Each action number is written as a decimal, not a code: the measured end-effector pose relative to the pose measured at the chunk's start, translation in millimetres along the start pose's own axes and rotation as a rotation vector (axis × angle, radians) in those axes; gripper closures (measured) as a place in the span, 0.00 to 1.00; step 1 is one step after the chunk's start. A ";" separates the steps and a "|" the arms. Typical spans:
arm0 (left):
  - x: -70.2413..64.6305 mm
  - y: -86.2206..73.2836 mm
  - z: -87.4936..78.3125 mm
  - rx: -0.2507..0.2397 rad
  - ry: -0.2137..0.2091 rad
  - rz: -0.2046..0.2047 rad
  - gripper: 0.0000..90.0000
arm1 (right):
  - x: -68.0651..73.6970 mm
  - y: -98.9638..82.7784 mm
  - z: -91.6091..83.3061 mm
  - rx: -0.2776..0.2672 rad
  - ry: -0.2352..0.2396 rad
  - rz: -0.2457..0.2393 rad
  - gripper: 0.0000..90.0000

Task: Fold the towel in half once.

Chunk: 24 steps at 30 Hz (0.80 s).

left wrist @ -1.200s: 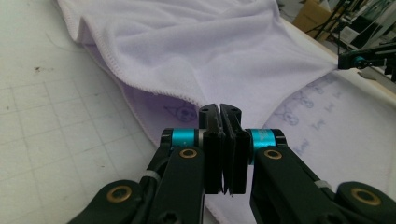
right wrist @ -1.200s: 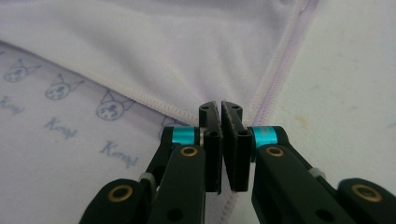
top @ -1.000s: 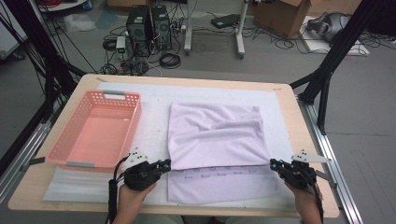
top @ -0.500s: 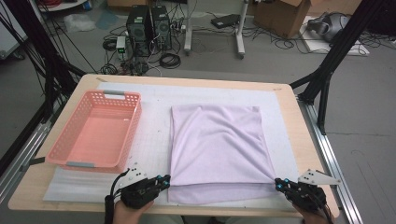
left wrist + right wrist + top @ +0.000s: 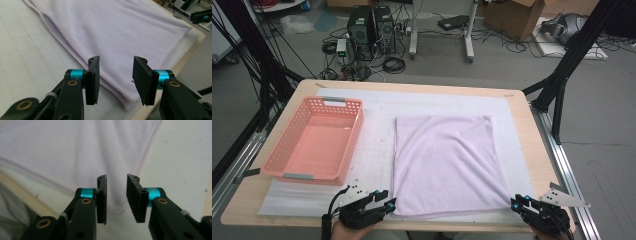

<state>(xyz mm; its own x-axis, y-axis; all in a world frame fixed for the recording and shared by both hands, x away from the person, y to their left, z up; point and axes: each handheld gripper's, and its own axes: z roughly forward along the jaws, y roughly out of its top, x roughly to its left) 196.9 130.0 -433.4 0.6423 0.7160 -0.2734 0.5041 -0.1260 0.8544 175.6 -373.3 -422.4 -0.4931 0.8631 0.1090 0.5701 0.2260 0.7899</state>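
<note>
Pale lilac folded cloth flat on white mat mid-tabletop, long axis running away from near edge | left gripper at near-left corner, right gripper at near-right corner | fingers just been opening, released, nothing pinched | pink plastic basket left, well apart | path clear.
</note>
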 end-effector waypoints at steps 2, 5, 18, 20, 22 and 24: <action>7.9 6.2 4.7 -0.009 0.012 -0.012 0.59 | -4.1 5.0 5.3 -0.013 -0.018 0.010 0.74; 19.1 16.3 13.8 -0.017 0.035 -0.022 0.59 | -9.1 12.8 21.4 0.000 -0.037 0.011 0.73; 51.6 38.2 67.8 0.098 0.139 -0.120 0.48 | -15.5 22.4 65.3 0.091 -0.071 0.030 0.62; 47.5 35.9 73.2 0.122 0.121 -0.111 0.48 | -12.6 22.4 64.1 0.102 -0.085 0.007 0.66; 40.2 31.2 77.8 0.115 0.127 -0.080 0.50 | -11.4 22.4 62.5 0.110 -0.064 0.005 0.90; 31.9 29.3 80.1 0.127 0.154 -0.023 0.70 | -7.5 21.5 62.0 0.111 -0.049 0.006 0.93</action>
<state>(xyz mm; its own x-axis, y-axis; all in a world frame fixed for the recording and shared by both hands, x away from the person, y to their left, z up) 278.4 94.1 -452.5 0.5389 0.8151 -0.2126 0.5923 -0.1872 0.7836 232.2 -346.8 -443.7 -0.4586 0.8849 0.0815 0.6433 0.2673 0.7175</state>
